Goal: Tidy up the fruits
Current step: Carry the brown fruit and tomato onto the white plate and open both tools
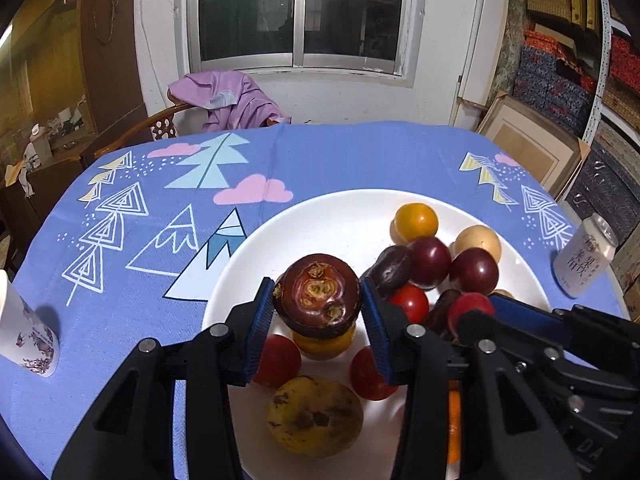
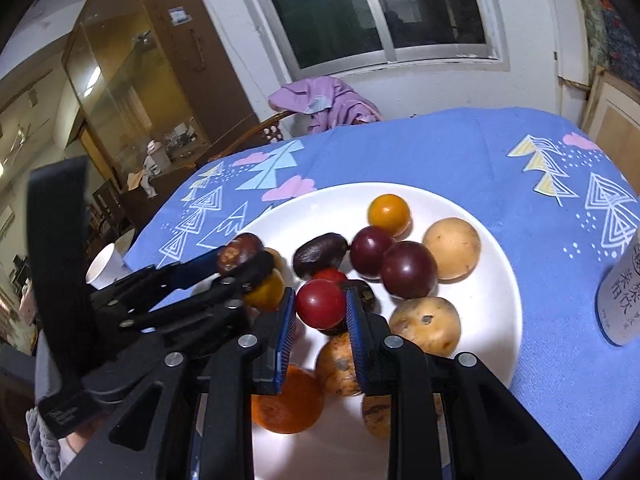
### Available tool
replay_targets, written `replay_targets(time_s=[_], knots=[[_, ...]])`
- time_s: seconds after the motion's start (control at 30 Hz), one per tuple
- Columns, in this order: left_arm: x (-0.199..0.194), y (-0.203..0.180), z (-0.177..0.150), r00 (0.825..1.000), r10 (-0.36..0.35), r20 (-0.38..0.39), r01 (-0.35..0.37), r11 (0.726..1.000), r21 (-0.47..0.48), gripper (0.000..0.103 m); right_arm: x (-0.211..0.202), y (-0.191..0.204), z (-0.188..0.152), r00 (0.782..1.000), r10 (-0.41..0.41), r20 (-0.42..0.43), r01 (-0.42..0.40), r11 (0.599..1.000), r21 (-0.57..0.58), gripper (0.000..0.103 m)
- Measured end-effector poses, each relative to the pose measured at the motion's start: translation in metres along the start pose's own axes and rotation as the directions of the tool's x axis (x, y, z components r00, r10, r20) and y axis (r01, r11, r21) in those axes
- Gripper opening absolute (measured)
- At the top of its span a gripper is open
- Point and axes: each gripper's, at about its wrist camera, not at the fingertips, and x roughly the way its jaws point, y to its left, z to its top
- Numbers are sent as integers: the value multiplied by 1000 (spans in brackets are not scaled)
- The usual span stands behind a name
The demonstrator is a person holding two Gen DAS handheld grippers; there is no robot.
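You have open blue tablecloth [image 1: 328, 156] beyond the plate [image 1: 340, 216] and to its left. The plate's far-left part is bare; fruit crowds its right and near side. A can [image 1: 585, 256] blocks the right edge, a paper cup [image 1: 28, 332] the left.

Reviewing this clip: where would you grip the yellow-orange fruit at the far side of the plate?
Grip the yellow-orange fruit across its round middle, coming from above. It sits apart near the plate rim, with clear space on its far and left sides.
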Motion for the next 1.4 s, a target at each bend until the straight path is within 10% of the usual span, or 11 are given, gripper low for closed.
replay_targets(time_s=[0.3,0.77,1.0,1.4], knots=[[0,5,-2,996,75,45,-76,997,22,45,7,12,-9,999,23,-41,-25,998,-53,28],[-4,13,-3,991,98,86,-99,995,-3,84,10,14,-12,998,26,-61,-30,998,-57,33],[-16,15,-3,989,96,110,-95,995,-15,87,1,11,-11,999,13,-46,-15,999,-45,52],[-71,30,-17,980,104,168,-96,994,-54,92,-38,36,-17,1000,11,2,-10,997,-77,52]])
